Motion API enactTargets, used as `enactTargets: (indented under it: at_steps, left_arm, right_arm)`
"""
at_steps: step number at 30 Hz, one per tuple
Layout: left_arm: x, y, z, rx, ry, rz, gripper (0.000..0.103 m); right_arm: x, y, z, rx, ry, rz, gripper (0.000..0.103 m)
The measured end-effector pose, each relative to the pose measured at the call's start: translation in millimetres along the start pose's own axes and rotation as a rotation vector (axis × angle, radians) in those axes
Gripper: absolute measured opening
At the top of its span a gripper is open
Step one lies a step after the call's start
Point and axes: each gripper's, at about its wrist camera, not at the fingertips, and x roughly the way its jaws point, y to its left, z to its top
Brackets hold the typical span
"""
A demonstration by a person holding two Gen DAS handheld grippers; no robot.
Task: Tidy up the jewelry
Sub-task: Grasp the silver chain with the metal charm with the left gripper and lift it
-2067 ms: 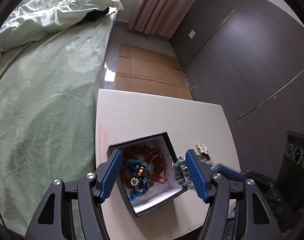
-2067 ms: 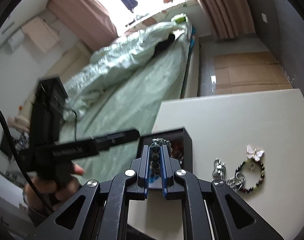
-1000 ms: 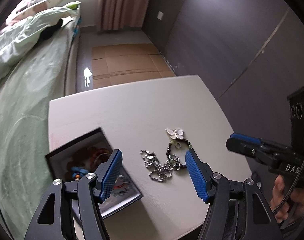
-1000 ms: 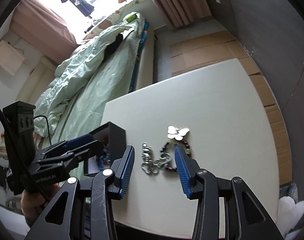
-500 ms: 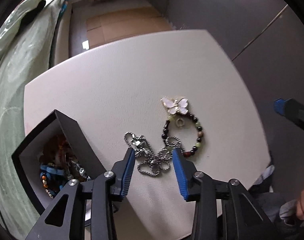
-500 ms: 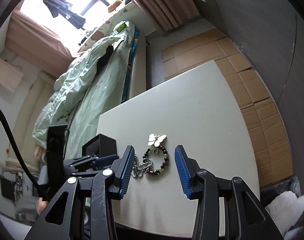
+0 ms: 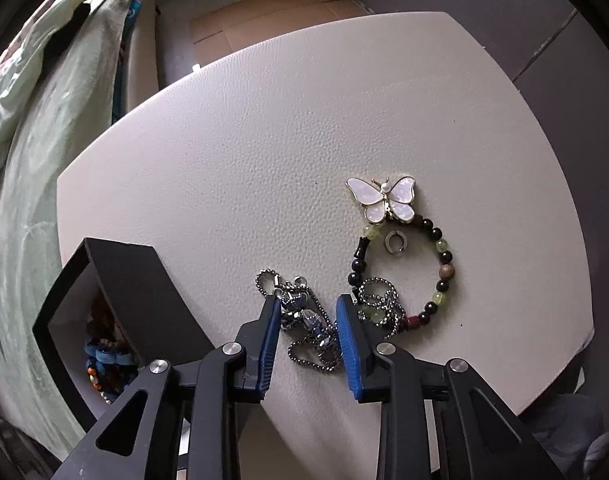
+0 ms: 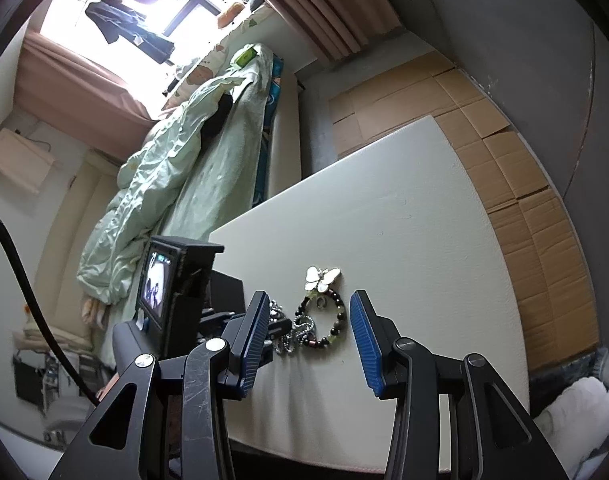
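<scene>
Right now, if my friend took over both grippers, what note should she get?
Left gripper: down over the silver ball chain on the white table, jaws just been closing around its clump, pads not clearly pressing yet.
Right gripper: open, empty, hovering back from the jewelry.
Black box: at the table's left edge, already holding blue and orange beaded pieces.
Still on the table: the chain, the beaded bracelet with butterfly charm, a small ring lying inside the bracelet's loop. The chain overlaps the bracelet, so lifting may drag it.
Left to do: move all three into the box.
</scene>
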Motion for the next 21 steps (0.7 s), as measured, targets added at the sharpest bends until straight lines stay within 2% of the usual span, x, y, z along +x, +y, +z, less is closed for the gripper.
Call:
enactTargets:
  at_steps: [2, 4, 6, 12, 21]
  left_arm:
    - [1.7, -7.1, 3.3, 0.005, -0.004, 0.012, 0.029]
    - [2.0, -10.8, 4.5, 0.023, -0.001, 0.034, 0.02]
    - [0.4, -9.9, 2.7, 0.035, -0.004, 0.034, 0.018]
    - [-9.8, 3.1, 2.4, 0.014, -0.057, -0.021, 0.015]
    - [-47.6, 34.7, -10.7, -0.073, -0.207, -0.122, 0.015]
  right_arm:
    - [1.2, -1.6, -0.8, 0.0, 0.006, -0.009, 0.043]
    - [3.2, -3.8, -0.8, 0.002, 0.014, -0.024, 0.043]
    - [6.1, -6.0, -1.1, 0.007, 0.021, -0.037, 0.043]
    - [16.4, -4.0, -2.3, -0.003, 0.049, -0.057, 0.043]
    - [49.8, -0.4, -2.9, -0.03, 0.119, -0.111, 0.042]
